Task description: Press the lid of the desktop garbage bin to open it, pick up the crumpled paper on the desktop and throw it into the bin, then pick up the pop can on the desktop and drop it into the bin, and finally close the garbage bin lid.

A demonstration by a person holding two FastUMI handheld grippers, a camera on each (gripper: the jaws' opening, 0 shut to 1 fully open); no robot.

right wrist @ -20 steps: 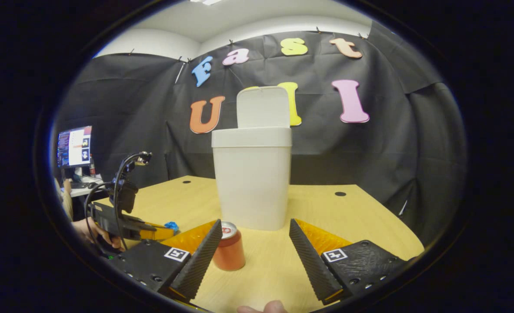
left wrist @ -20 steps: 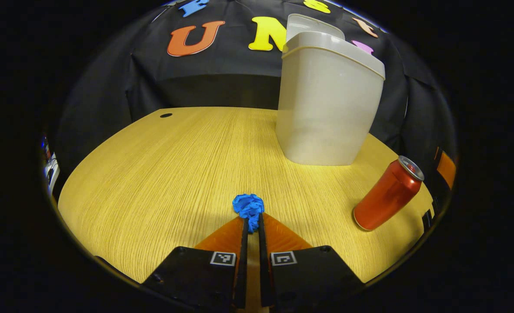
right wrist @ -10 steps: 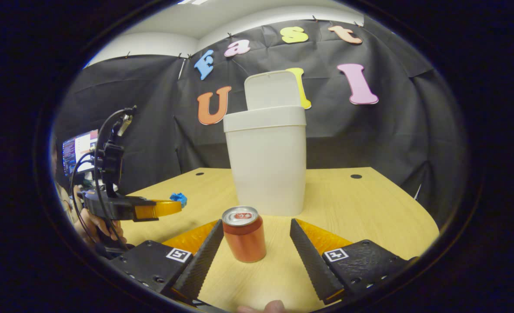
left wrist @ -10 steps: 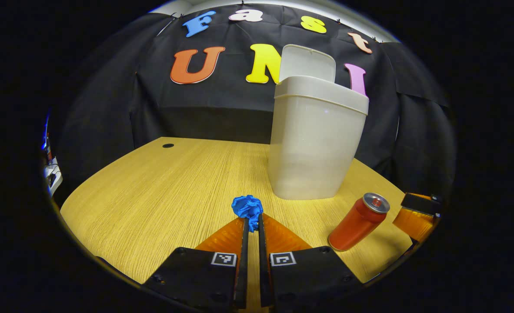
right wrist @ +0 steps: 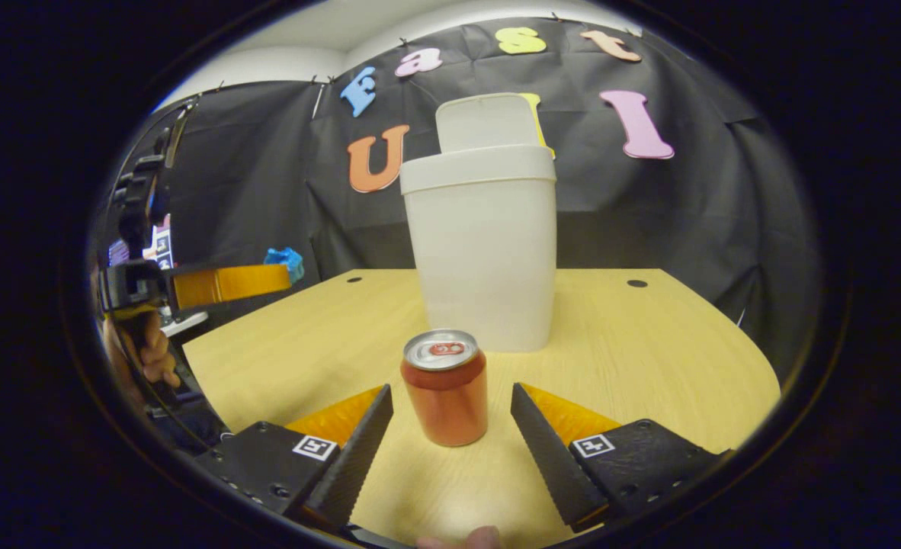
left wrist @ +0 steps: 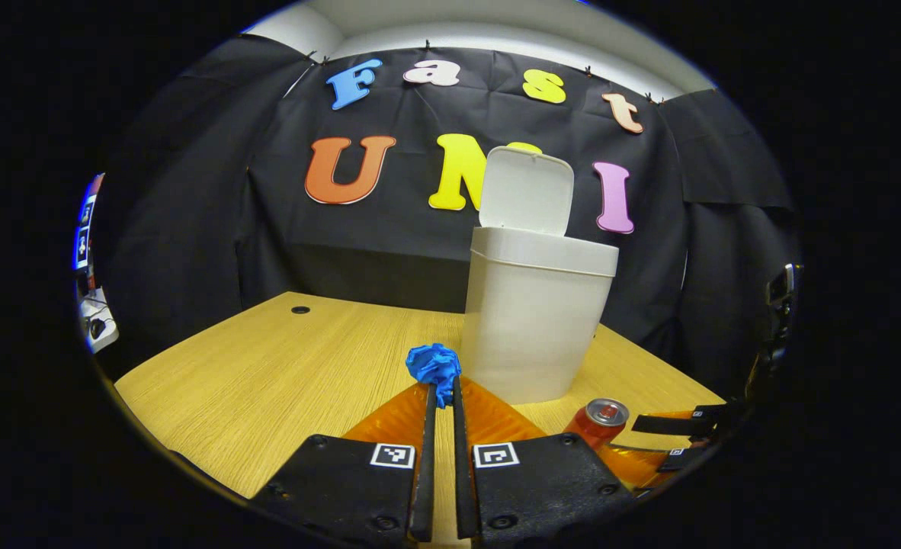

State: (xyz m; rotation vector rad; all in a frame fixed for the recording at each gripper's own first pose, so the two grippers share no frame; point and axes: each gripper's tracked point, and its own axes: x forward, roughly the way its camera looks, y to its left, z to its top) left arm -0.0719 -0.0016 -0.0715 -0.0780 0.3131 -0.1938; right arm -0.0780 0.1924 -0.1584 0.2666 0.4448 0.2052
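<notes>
Above wooden desk (right wrist: 649,343), left gripper (left wrist: 440,385) jaws pinch crumpled paper (left wrist: 434,364); right gripper (right wrist: 450,396) jaws gape around pop can (right wrist: 444,385).

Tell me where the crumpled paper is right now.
The blue crumpled paper is pinched at the tips of the left gripper, held above the table to the left of the open bin.

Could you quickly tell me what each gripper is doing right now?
Left gripper: shut on the crumpled paper.
Right gripper: open, jaws flanking the pop can.
</notes>
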